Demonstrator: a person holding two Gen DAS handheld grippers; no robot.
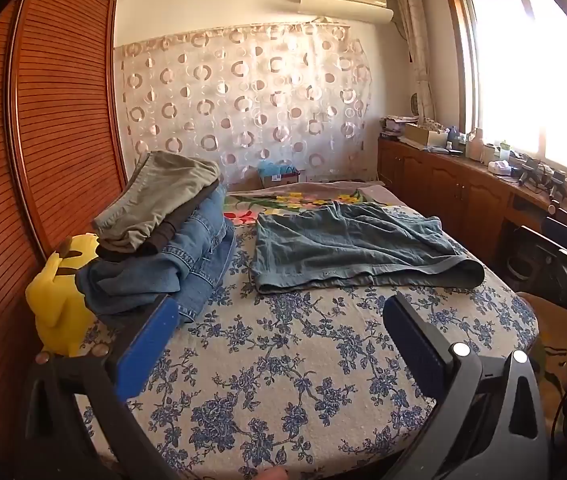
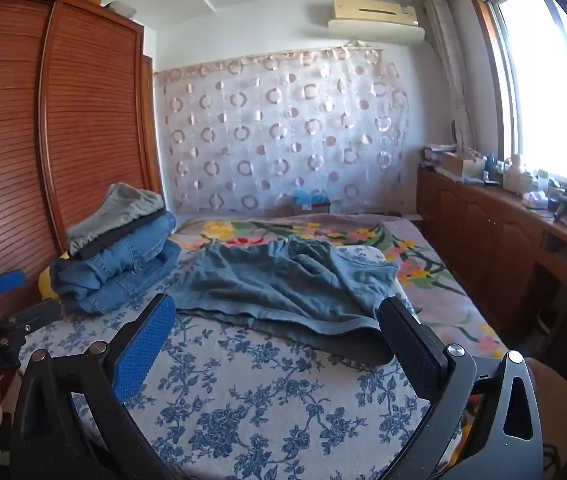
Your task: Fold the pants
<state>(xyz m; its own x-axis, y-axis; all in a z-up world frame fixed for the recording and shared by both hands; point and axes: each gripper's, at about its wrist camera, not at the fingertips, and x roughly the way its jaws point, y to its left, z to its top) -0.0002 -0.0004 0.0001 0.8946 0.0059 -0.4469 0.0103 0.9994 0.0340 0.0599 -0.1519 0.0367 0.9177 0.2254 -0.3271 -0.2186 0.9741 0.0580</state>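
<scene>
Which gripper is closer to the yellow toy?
Left. The left gripper hovers open over the bed with the yellow toy just beside its left finger. The right gripper is further right, in front of the teal pants.

Folded stack [image 1: 163, 236] crowds left; bedspread [image 1: 283, 360] seemingly open.

A floral-covered bed [image 1: 283, 380] carries spread blue-grey pants [image 1: 355, 248], stacked folded clothes [image 1: 163, 236] and a yellow plush toy [image 1: 61, 300].
</scene>
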